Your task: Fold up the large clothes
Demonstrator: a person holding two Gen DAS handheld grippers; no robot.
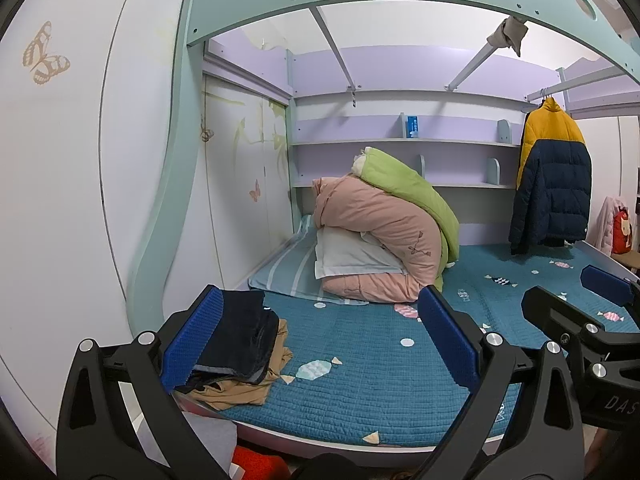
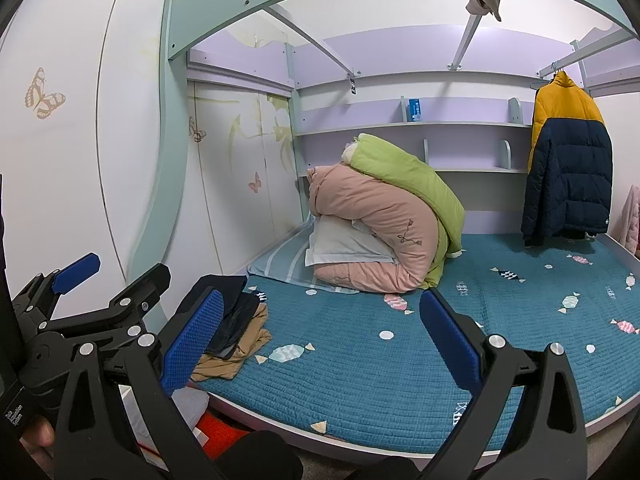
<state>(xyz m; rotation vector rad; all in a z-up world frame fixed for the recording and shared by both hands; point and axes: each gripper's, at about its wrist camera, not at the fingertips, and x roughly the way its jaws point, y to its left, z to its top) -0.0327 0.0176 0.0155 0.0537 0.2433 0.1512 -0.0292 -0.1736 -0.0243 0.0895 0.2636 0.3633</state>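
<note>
Both claws wide open and empty, hovering side by side off the near edge of the teal quilted bed [image 1: 360, 380]: left claw [image 1: 320, 344] nearest the clothes, right claw [image 2: 320, 344] beside it, toward the bed's open middle.

Task's things at the bed's near left corner: a small heap of two garments, a dark navy folded piece [image 1: 240, 336] lying on top of a tan crumpled garment [image 1: 244, 392], half hidden behind the left claw's blue pad. Whether more lie under them, impossible to tell.

Likely step in hand: fetching a garment for folding. Best done by pinching one layer only, at an edge or corner, and dragging it onto the bare middle of the bed for spreading flat before any fold; one claw per corner, to keep the cloth from bunching. Risk of lifting both garments together, since they touch.

Farther back, toward the bed's head: one white pillow [image 1: 352, 256] tucked into one pink quilt [image 1: 384, 236], one green quilt [image 1: 408, 192] leaning on top. At the bed's far right corner, one yellow-and-navy puffer jacket [image 1: 556, 176] hanging from a rail, possibly also a large garment to fold.
</note>
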